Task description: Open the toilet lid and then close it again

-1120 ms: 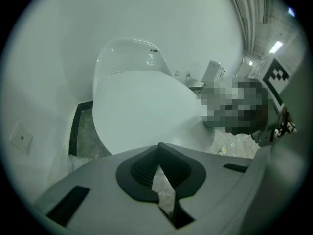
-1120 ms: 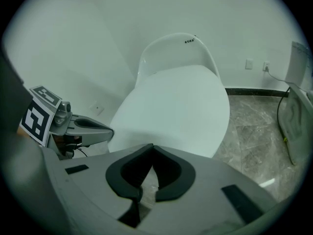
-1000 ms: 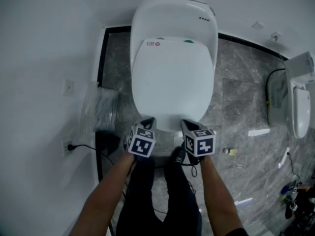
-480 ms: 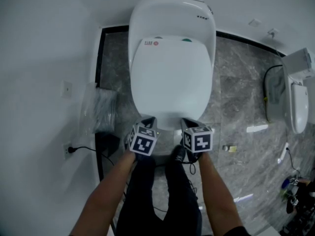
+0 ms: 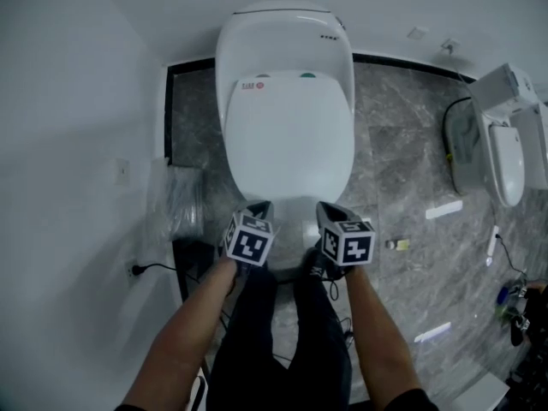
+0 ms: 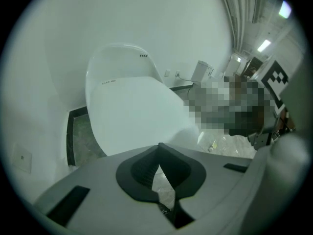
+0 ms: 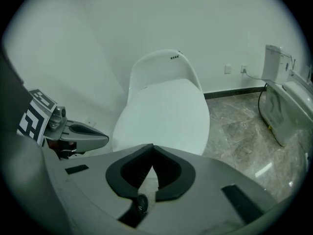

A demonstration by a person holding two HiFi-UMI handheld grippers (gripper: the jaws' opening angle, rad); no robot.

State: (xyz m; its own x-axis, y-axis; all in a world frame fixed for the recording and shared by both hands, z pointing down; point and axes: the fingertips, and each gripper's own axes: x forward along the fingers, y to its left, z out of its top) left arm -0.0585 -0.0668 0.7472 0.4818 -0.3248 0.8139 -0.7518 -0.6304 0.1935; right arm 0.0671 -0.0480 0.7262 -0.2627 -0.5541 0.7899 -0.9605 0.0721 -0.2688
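White oval plastic toilet lid [image 5: 287, 144] lies flat, shut, on the white ceramic toilet [image 5: 282, 32] at the grey marble floor's [image 5: 411, 152] back wall edge. Both tools are clenched on nothing: left gripper [image 5: 259, 208] and right gripper [image 5: 327, 210], just beside the lid's front edge. Opening looks not started, so both steps remain. Versus a second ago, the lid is unmoved and both grippers are slightly higher.

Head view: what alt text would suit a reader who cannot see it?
Seen from above, a white toilet with its lid down; the left tongs and right tongs, both shut, are by the lid's front edge.
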